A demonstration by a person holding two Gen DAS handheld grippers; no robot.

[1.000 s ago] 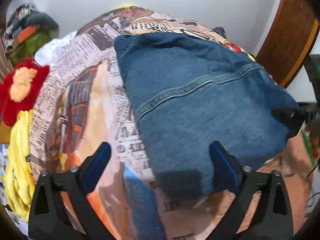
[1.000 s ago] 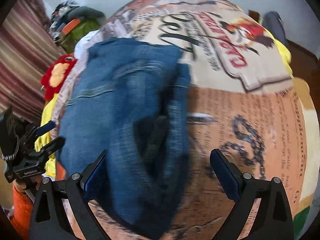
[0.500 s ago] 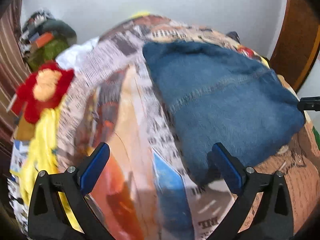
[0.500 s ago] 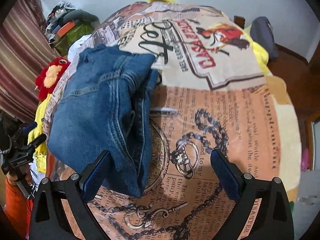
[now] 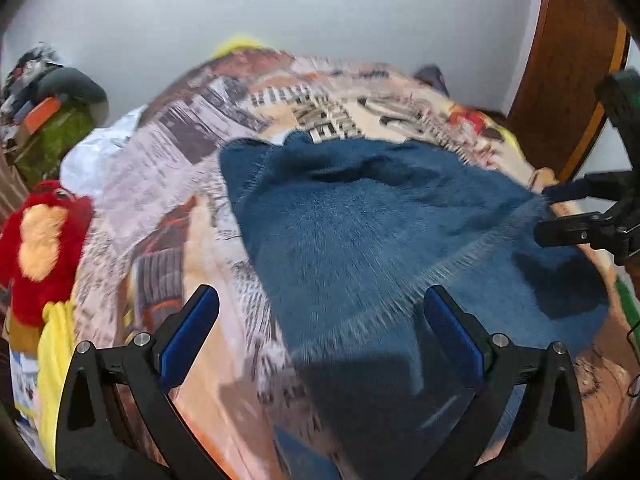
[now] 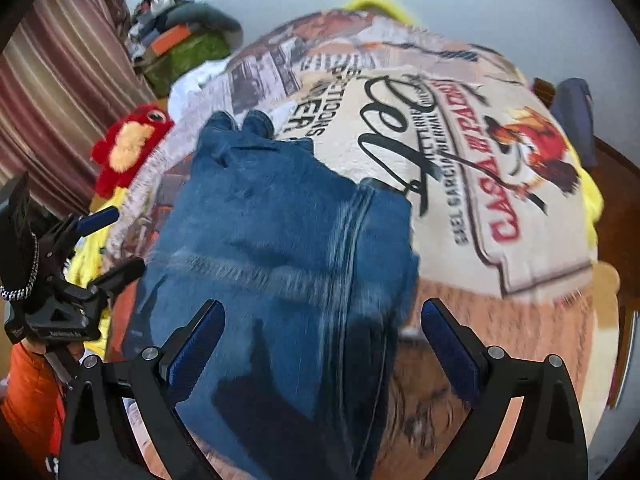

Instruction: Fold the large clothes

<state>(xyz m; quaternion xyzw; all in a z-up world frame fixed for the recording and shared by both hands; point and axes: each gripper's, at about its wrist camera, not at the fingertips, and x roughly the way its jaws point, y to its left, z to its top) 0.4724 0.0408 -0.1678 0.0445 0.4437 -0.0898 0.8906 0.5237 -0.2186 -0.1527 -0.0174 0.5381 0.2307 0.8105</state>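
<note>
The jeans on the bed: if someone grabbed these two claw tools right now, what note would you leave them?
Left gripper: open, empty, hovering over the near edge of the jeans.
Right gripper: open, empty, above the jeans.
The jeans lie folded into a thick bundle on the printed bedspread, red plush toy beside the bed.
Done: folds made, both tools let go.
Left: probably tidy the edges; images are blurred, so check.

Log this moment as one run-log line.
jeans: folded on bed | left gripper: open, empty | right gripper: open, empty
</note>
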